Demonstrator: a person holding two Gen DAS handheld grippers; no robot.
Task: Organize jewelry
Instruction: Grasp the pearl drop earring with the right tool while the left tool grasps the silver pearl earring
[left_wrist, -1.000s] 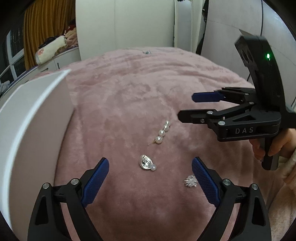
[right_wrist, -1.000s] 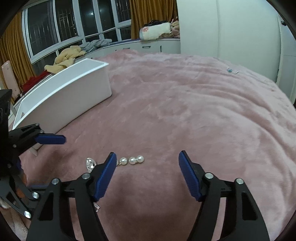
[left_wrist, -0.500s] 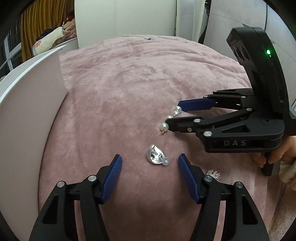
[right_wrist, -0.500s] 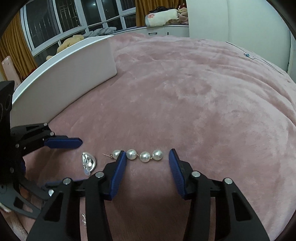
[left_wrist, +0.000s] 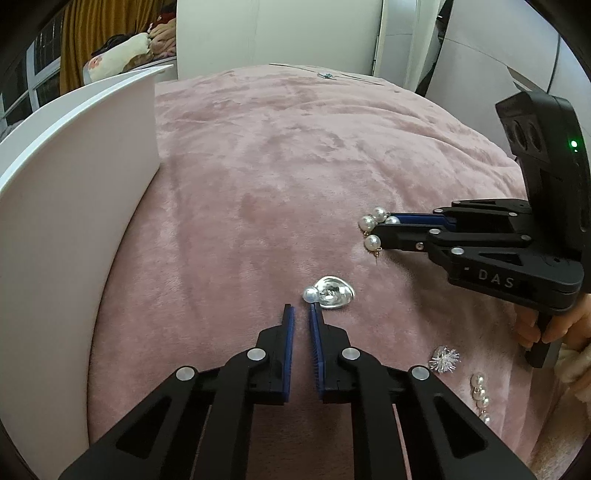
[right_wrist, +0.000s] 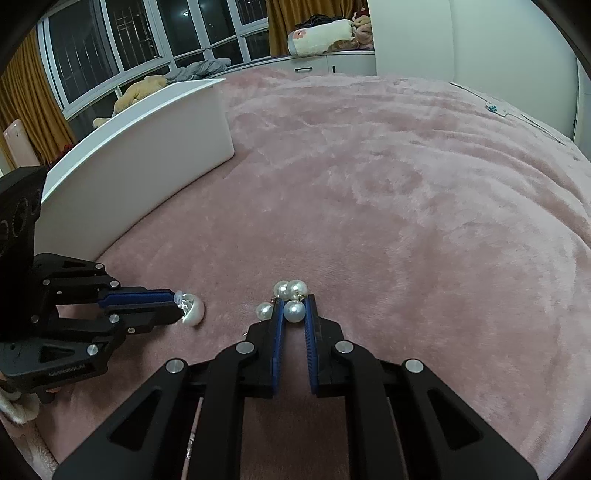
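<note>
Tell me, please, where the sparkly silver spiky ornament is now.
In the left wrist view the spiky ornament lies on the pink blanket at lower right, just above a loose pearl strand.

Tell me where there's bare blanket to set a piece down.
Free: the wide stretch of pink plush blanket between the white box and the far edge. Crowded: the near patch, where the left tool nips the silver shell earring, the right tool holds the four-pearl earring, and the silver starburst piece lies.
</note>
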